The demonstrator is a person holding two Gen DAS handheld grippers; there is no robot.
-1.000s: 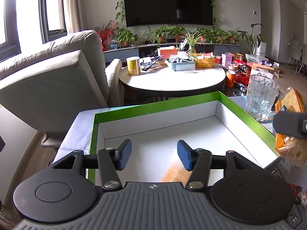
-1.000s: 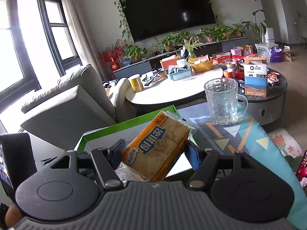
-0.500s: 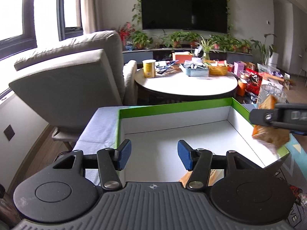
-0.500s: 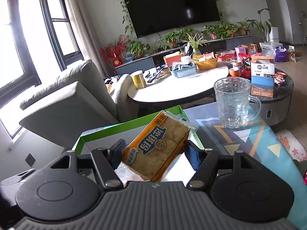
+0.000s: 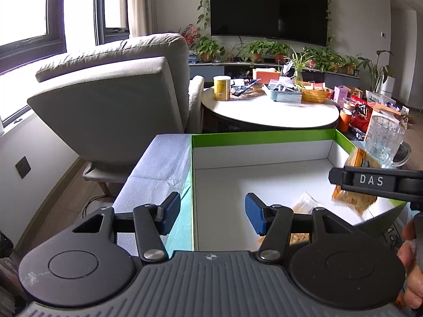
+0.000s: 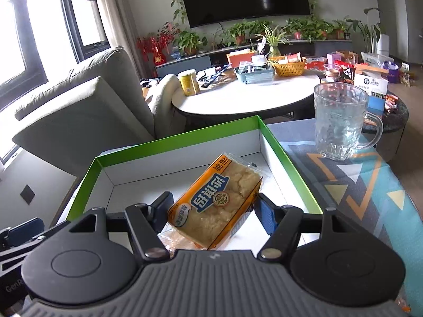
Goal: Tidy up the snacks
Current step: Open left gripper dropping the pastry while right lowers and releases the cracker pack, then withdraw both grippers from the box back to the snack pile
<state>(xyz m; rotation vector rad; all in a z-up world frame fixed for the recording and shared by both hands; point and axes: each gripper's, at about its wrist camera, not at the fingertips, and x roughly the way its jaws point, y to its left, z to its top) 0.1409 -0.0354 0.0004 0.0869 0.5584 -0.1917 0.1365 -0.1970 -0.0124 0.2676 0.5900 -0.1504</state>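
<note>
Two grippers work over the green-rimmed box (image 6: pixel 185 138); the right gripper (image 6: pixel 214 211) is clenched on an orange-and-clear wrapped pastry snack (image 6: pixel 219 203), its blue pads pressing the packet's two long sides, the packet tilted with its far end raised. A second ago this snack hung in front of the box's near rim, with the glass mug (image 6: pixel 341 121) just behind it; now it sits over the white floor of the box, lower and further in, so the carry has turned into a placement and the packet looks close to the point of release.

In the left wrist view the same change shows from the side; the right gripper (image 5: pixel 351 185) has come in from the right edge and now reaches across the box's right wall (image 5: pixel 343 142), the snack (image 5: pixel 354 200) dangling beneath it inside the box. The left gripper (image 5: pixel 212 212) is released, nothing between its pads; it has slid leftward, so that the box's left wall now runs up between its fingers. Another wrapped snack (image 5: pixel 304 203) already lies on the box floor near the right finger, partly hidden.

My reading: one more packet is about to join that one; the remaining risk is dropping it onto the packet below rather than beside it.
</note>
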